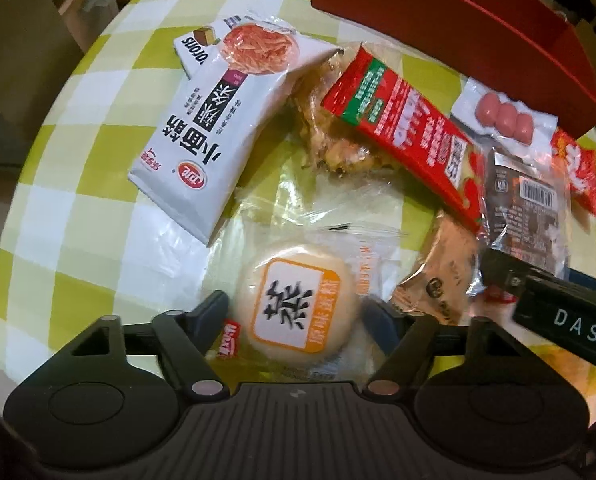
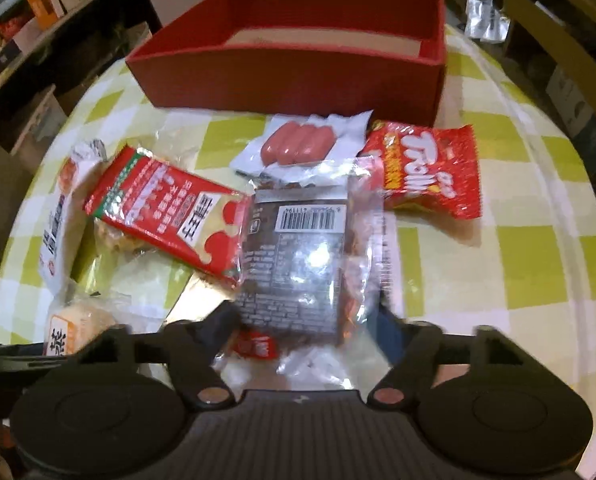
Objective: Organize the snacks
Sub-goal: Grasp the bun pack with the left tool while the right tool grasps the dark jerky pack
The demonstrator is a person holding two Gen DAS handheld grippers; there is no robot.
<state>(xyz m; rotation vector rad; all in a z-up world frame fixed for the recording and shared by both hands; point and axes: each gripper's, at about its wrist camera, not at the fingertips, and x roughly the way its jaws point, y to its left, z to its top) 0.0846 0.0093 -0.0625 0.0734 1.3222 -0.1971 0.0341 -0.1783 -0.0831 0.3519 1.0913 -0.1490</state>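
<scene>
At the bottom centre of the left wrist view, a round pale steamed cake (image 1: 294, 312) in clear wrap, bearing an orange-framed label, is lying between the spread fingers of the left gripper (image 1: 296, 316); whether the finger pads are touching the wrap cannot be told. Above it, toward the upper left, a white noodle-snack packet (image 1: 214, 148) is resting on the green-and-white checked tablecloth (image 1: 78, 160). A long red packet (image 1: 406, 136) is slanting across the middle right, overlapping a clear-wrapped golden pastry (image 1: 334, 136). At the right edge, the black body of the other gripper is reaching in.

At the bottom centre of the right wrist view, a clear bag of dark brown snack (image 2: 302, 264) with a barcode label is lying between the parted fingers of the right gripper (image 2: 306, 320); motion blur is hiding any contact. Just above it, a small vacuum pack of three pink sausages (image 2: 298, 146) is lying flat, and to the right a red Trolli candy bag (image 2: 426, 168) is sitting beside it. Across the top of the frame, an open red cardboard box (image 2: 298, 80) is standing on the cloth.
</scene>
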